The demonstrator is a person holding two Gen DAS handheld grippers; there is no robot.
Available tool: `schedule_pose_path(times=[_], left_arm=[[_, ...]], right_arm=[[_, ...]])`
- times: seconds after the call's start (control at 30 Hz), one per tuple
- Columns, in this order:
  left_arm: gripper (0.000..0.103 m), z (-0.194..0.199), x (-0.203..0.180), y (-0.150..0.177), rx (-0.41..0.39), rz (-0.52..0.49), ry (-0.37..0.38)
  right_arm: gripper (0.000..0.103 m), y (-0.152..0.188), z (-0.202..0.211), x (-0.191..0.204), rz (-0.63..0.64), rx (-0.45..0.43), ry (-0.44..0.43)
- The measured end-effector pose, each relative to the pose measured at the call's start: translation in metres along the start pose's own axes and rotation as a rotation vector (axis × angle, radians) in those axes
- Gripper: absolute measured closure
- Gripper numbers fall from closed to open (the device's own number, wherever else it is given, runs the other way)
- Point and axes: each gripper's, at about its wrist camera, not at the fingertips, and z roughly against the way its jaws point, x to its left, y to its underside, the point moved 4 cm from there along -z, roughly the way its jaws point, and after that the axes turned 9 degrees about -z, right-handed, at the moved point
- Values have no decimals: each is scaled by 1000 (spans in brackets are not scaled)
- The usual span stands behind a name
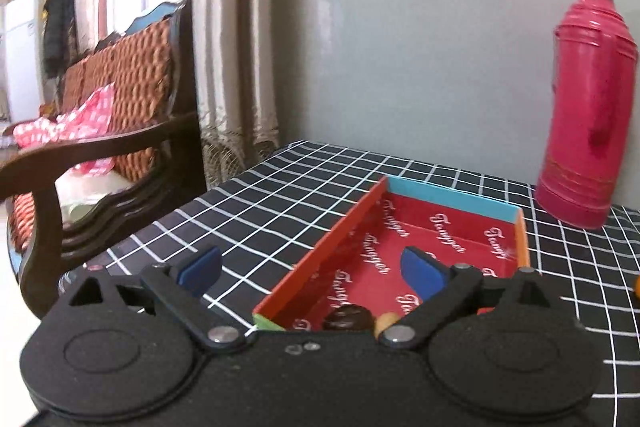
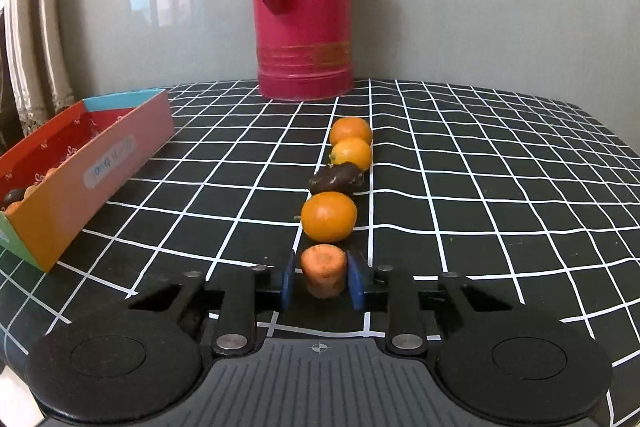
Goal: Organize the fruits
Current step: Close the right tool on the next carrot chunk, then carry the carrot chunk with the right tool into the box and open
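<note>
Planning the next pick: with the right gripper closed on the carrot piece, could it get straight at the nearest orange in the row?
Probably not yet. The right gripper is shut on the carrot piece, and the nearest orange lies directly beyond it. Nothing else blocks it.

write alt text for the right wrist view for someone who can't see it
The right gripper is shut on a carrot stub at the near end of a row of three oranges and a dark date on a checked tablecloth. A red thermos stands behind; a red box sits left.
</note>
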Motion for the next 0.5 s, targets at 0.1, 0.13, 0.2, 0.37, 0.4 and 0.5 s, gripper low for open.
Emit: schedule_pose_path(times=[0.1,0.13,0.2,0.37,0.4,0.5], left_arm=[[13,-3,10,1,22,35,-18],[12,-4,13,1,29,44,-23],[12,-5,18,2,39,58,-40],[10,-7,35,4,52,86,-89],[10,-9,39,5,60,89,-94],[10,-12,48,7,81,98,-103]], right_arm=[[79,-1,0,1,0,-7,2],[79,-2,0,3,2,-12,-2],[79,-3,1,10,13,-30,-13],[79,-13,13,37,17,-100,-122],[79,-15,16,45,17,-117,-151],[79,-20,23,71,26,-165,-240]])
